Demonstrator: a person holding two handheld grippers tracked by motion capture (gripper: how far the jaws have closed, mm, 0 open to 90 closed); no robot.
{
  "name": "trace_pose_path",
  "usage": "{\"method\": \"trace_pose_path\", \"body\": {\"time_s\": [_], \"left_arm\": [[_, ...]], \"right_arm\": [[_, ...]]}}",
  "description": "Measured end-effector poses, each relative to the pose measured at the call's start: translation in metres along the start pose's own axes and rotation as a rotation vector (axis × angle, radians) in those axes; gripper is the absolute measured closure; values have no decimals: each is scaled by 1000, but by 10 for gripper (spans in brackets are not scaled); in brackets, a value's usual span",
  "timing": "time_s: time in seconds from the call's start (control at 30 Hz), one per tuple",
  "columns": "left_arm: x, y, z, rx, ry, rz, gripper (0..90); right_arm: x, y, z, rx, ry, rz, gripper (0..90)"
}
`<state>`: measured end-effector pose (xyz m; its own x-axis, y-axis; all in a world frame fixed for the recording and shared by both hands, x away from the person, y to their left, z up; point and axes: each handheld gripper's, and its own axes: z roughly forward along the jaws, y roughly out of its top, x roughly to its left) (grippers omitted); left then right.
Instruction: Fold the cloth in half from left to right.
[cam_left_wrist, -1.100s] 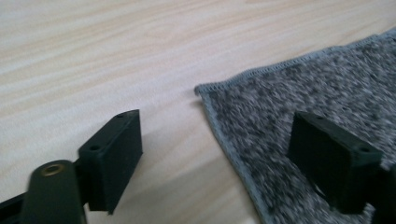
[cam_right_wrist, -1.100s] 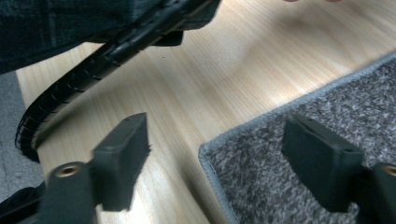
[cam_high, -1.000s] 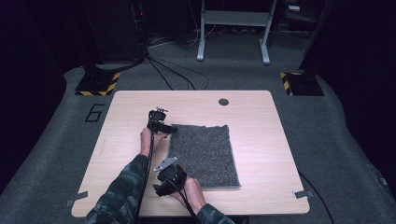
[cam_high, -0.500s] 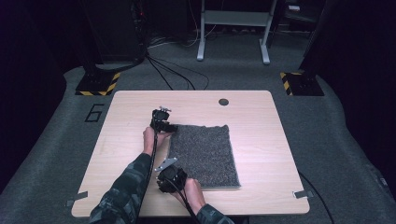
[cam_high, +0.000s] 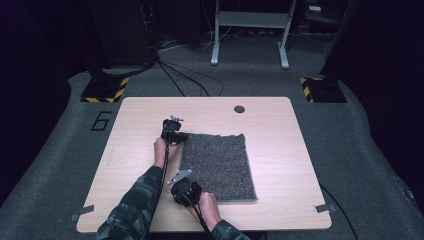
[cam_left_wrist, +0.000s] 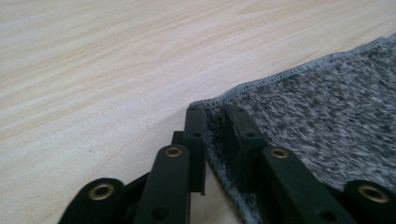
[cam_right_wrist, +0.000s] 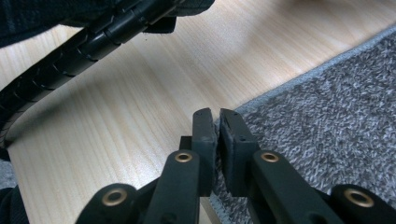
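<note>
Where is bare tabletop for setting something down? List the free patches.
Free: the wide strip right of the grey mat, the band behind it around the dark round cap, and the table left of the forearms. Crowded: the mat's left edge, where left gripper and right gripper pinch it.

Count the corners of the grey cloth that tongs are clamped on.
2: left tongs pinch the rectangular grey knitted cloth's far left corner, right tongs its near left corner. The right-side corners lie free.

High view looks down; both gripper views close on mat (cam_high: 217, 165) edge
</note>
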<state>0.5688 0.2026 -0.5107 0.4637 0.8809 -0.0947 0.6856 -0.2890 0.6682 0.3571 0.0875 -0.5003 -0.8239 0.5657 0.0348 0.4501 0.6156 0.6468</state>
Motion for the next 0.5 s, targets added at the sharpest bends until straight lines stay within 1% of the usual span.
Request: {"method": "trace_pose_path", "body": {"time_s": [0.07,0.1,0.13,0.17,0.2,0.23,0.27,0.33,0.37,0.43,0.47,0.5], "left_arm": [[-1,0,1,-1,1,13,841],[-1,0,1,-1,1,13,852],[-2,0,0,0,0,10,862],[-2,0,0,0,0,10,866],[-2,0,0,-3,6,11,871],[-3,-1,0,-2,8,5,875],[-4,-1,0,-6,11,5,878],[-5,-2,0,-5,13,8,881],[-6,-3,-1,-5,15,6,881],[-6,-3,-2,-3,22,7,882],[-6,-2,-3,-5,27,11,883],[-6,-2,-3,-5,27,11,883]], "right_arm": [[0,0,-1,1,1,0,865],[0,0,-1,1,1,0,865],[2,-1,-2,-19,-3,11,870],[1,-1,-4,1,9,-3,871],[2,-1,-5,-12,3,1,872],[1,-1,-6,-13,1,-17,873],[2,-1,-8,-20,-2,-2,874],[2,-1,-10,-23,2,-5,876],[1,-1,-14,-26,9,-2,877],[-1,-2,-16,-45,5,0,877],[-2,-2,-19,-40,8,21,878],[-2,-2,-19,-40,8,21,878]]}}
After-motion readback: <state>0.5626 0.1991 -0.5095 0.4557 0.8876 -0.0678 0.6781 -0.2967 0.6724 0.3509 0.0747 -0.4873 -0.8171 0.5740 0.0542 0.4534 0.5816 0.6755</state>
